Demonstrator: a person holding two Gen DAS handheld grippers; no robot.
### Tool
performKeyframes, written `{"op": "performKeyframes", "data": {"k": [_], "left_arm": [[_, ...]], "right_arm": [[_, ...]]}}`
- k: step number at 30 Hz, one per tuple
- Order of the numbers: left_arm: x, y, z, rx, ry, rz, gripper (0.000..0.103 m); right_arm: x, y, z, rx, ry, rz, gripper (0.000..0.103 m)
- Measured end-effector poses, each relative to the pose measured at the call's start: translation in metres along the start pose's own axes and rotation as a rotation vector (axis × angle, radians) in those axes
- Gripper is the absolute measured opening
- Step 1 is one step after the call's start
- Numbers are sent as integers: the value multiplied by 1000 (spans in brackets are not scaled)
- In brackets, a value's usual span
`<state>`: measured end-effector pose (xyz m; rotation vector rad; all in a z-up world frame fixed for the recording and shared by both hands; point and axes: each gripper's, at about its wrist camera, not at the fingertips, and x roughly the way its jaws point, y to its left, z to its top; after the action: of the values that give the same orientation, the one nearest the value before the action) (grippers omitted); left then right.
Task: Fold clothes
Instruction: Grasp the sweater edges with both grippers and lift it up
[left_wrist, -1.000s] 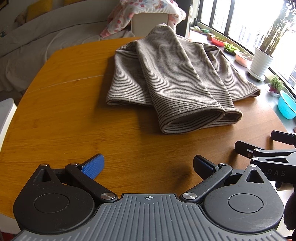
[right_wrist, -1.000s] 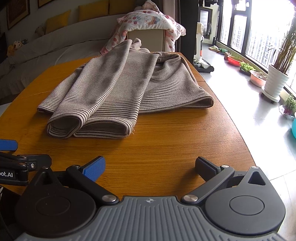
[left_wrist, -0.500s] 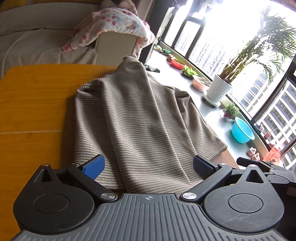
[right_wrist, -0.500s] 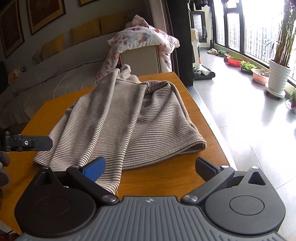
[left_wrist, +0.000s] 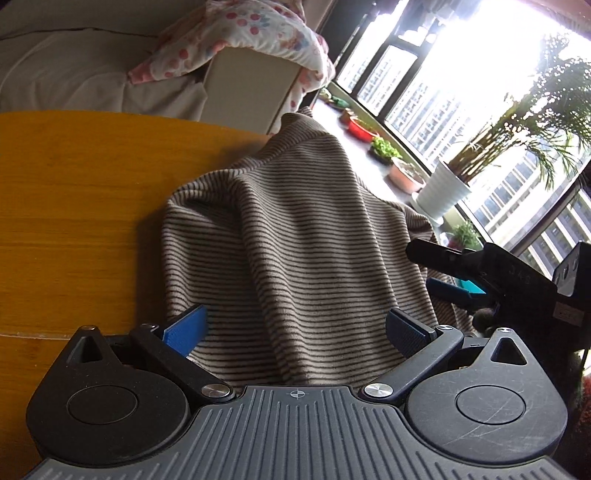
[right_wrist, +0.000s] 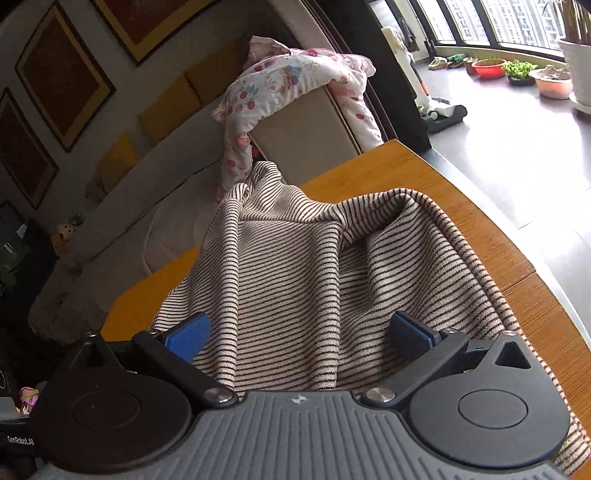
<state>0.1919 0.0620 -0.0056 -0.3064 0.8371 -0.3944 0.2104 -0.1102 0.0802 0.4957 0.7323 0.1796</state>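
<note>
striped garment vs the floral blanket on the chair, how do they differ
The striped garment is beige with thin dark stripes; the floral blanket is white with pink and red prints. The striped garment lies rumpled on the wooden table, between the open fingers of both grippers; the floral blanket hangs draped over a chair back beyond the table. Both are soft, loosely bunched fabric.

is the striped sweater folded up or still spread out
Partly folded: the striped sweater lies doubled in loose layers on the table, rumpled, not a neat stack.
</note>
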Motion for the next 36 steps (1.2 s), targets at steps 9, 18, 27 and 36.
{"op": "performKeyframes", "data": {"k": [9,18,27,36], "left_arm": [[-15,-13,-28,68,3,23,103],[-75,-25,-96,73,27,-56,103],[-107,-3,-108,-14,18,-173,103],[-126,-6,-105,6,-31,-211,103]], "right_arm": [[-32,4,-22,-71,54,30,103],[-110,7,-86,-114,87,68,103],[-139,13,-116,-88,17,63,103],[-134,26,-109,-192,49,44,103]]}}
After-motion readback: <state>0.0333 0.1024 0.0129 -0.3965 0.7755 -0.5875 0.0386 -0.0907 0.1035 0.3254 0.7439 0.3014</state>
